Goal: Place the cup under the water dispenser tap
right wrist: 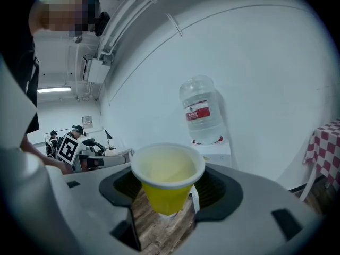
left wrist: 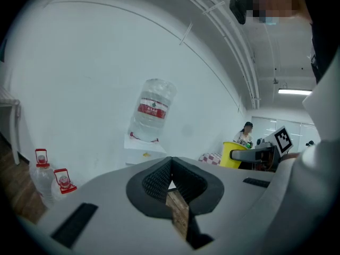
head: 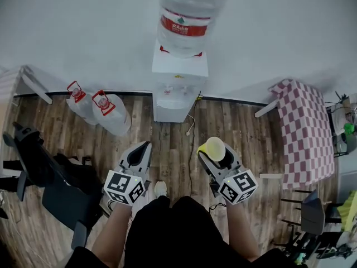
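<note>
There are two grippers, one yellow cup, one water dispenser and two spare water jugs. The right gripper (head: 213, 154) grips the yellow cup (head: 215, 146) between its jaws, upright with its mouth open upward. The left gripper (head: 145, 148) has its jaws closed together on nothing. The cup is on the near side of the water dispenser (head: 179, 88), well apart from it, with wooden floor (head: 173, 133) between them.

The dispenser stands against the far wall with one large bottle (head: 187, 15) upside down on top. The spare water jugs (head: 81, 102) (head: 111, 111) sit on the floor just left of it. A checkered table (head: 304, 130) stands to the right, and dark furniture (head: 33, 155) to the near left.

The bottle's upper end is cut off by the frame. The dispenser's taps are too small to make out. The person's dark clothing hides the nearest floor.
</note>
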The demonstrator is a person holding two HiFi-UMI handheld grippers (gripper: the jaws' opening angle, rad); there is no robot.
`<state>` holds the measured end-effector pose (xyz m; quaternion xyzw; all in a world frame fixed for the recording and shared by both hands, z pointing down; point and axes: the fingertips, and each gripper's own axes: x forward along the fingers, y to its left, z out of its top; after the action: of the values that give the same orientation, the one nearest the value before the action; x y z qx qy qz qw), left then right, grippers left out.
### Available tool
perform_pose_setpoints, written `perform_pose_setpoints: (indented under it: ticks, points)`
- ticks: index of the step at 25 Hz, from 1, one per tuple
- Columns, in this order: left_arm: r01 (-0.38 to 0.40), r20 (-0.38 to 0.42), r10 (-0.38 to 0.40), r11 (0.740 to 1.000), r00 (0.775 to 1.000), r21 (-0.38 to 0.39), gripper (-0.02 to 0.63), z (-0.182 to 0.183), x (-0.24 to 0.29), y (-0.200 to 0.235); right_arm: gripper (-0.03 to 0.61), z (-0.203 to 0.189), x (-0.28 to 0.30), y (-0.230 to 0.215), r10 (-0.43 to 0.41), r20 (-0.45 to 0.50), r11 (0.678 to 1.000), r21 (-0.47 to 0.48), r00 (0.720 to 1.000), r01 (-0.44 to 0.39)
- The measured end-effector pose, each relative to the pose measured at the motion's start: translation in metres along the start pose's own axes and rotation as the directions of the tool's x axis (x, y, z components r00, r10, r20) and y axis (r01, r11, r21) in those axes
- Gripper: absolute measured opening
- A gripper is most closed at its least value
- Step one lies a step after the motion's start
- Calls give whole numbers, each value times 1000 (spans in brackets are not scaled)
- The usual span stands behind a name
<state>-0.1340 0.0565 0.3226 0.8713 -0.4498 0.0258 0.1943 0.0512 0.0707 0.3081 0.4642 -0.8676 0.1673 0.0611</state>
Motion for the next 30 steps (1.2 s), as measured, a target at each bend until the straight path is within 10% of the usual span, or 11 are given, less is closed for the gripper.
perform_pose_setpoints:
  ticks: [17,30]
  points:
    - [-37,-57,38,999,998,10,9,-3,42,24,301,-8,49,-40,41,-22,998,58,999,-40]
    - [-63,-67,62,998,996,-6,9,-9,145,55,302,-32,156,-118,88,-83,992,-80,993,-95]
